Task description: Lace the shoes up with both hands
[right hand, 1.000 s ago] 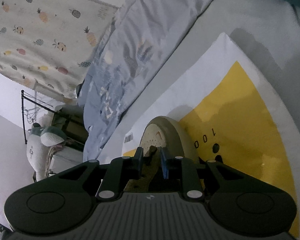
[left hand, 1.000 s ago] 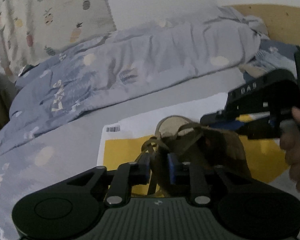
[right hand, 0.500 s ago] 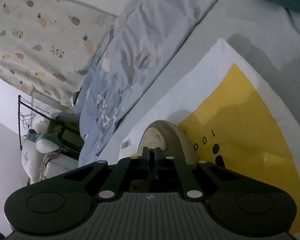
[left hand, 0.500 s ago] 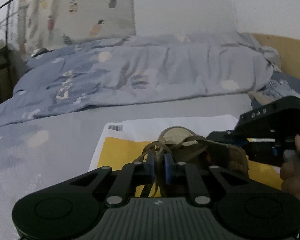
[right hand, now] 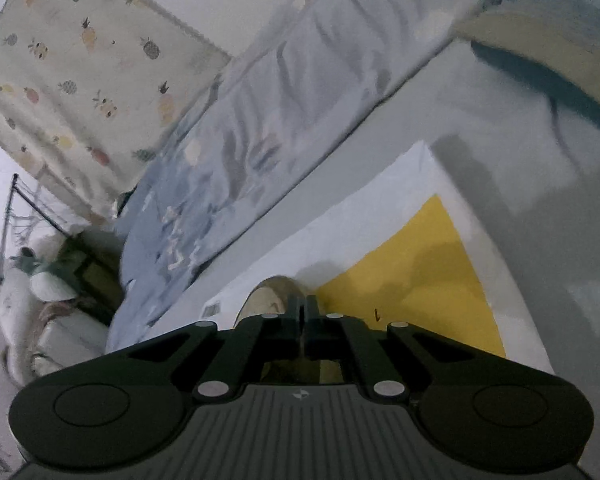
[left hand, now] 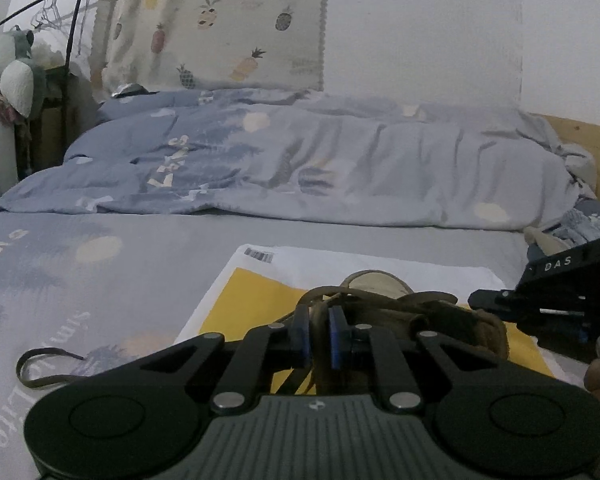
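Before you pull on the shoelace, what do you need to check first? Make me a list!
1. Left gripper has the lace: ok, its blue pads sit close on the brown strand after closing a little more.
2. Right gripper is shut: ok, its jaws have just closed together.
3. Right gripper holds a lace: cannot tell, the fingertips hide what is between them.
4. Shoe rests on the yellow and white mailer bag: ok.
5. Loose lace end lies free on the bed sheet: ok, no snag visible.
6. Grippers apart from each other: ok, the right one is at the shoe's far side.
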A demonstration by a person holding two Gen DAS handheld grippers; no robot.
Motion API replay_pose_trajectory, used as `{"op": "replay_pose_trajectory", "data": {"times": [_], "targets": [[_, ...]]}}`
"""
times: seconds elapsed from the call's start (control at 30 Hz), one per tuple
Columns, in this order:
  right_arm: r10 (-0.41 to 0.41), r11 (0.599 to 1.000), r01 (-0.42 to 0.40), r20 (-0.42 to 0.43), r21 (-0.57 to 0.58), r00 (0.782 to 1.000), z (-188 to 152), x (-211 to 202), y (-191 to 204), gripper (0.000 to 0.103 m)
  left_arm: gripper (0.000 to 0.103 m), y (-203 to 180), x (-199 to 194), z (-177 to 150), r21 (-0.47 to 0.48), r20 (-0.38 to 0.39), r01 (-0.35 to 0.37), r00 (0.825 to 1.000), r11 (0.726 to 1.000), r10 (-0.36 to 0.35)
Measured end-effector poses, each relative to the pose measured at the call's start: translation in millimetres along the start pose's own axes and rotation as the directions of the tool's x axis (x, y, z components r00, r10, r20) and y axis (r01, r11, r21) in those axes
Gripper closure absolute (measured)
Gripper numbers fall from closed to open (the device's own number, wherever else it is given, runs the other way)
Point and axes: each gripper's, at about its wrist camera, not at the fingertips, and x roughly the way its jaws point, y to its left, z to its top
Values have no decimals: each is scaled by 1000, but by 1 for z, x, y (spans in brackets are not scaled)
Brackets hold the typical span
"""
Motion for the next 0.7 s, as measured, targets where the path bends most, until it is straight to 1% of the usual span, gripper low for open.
{"op": "replay_pose_trajectory", "data": {"times": [0.07,0.13,0.23,0.27,0.3,0.4,0.53,0.63,0.7], "targets": [[8,1000,-8,-11,23,1000,1,-1,-3,103,94,0,0,0,5,1,-2,1000,1000,2],[-3,1000,3,0,8,1000,2,-4,-1,98,93,-1,0,0,8,3,1,1000,1000,-1],[-8,1000,8,10,26,1000,5,-7,-2,82,93,-1,0,-1,5,7,5,1000,1000,-5],[3,999,-4,12,52,1000,5,-10,-4,71,93,-1,0,-1,4,7,6,1000,1000,-6],[16,997,-16,11,77,1000,5,-11,-6,68,93,-1,0,-1,3,7,7,1000,1000,-7],[40,993,-40,3,109,999,4,-15,-7,68,93,-2,1,0,3,7,11,1000,1000,-11],[78,986,-72,-34,152,996,-3,-13,-7,68,93,-3,5,2,14,3,15,1000,1000,-15],[76,984,-67,-48,167,996,-9,-6,-8,68,92,-7,9,4,54,-4,20,1000,998,-20],[71,981,-62,-39,184,997,-10,-3,-9,68,92,-10,12,5,90,-14,28,1000,996,-26]]}}
